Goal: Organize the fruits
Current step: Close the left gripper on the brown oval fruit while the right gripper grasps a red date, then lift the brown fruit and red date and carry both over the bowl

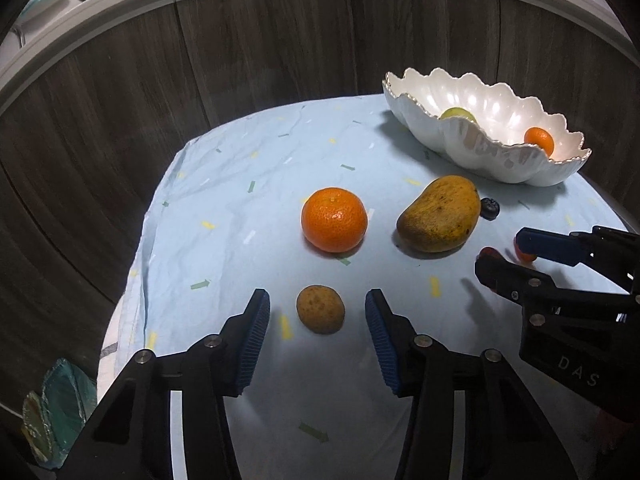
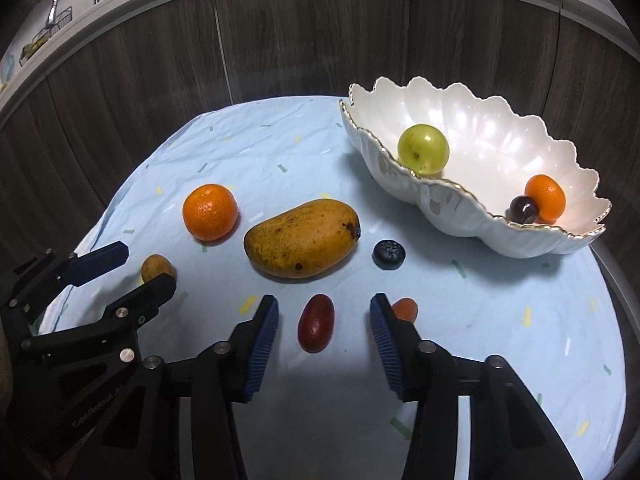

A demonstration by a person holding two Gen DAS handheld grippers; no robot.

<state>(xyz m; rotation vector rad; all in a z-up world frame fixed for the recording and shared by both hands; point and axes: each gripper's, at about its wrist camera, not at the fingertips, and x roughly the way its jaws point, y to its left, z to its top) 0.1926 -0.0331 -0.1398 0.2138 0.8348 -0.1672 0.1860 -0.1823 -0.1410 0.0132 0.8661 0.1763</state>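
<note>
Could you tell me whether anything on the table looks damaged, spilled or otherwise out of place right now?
Nothing is spilled or broken. The mango has dark spots on its skin, and the small brown fruit is speckled too. The tablecloth is creased. The white bowl sits upright, holding three fruits, while six others lie loose on the cloth.

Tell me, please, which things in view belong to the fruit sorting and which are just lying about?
Job: shell bowl holding green fruit, small orange, dark grape; loose orange, mango, blueberry, brown fruit, red fruit, small orange-red fruit.

Lying about: tablecloth, cabinet wall.
</note>
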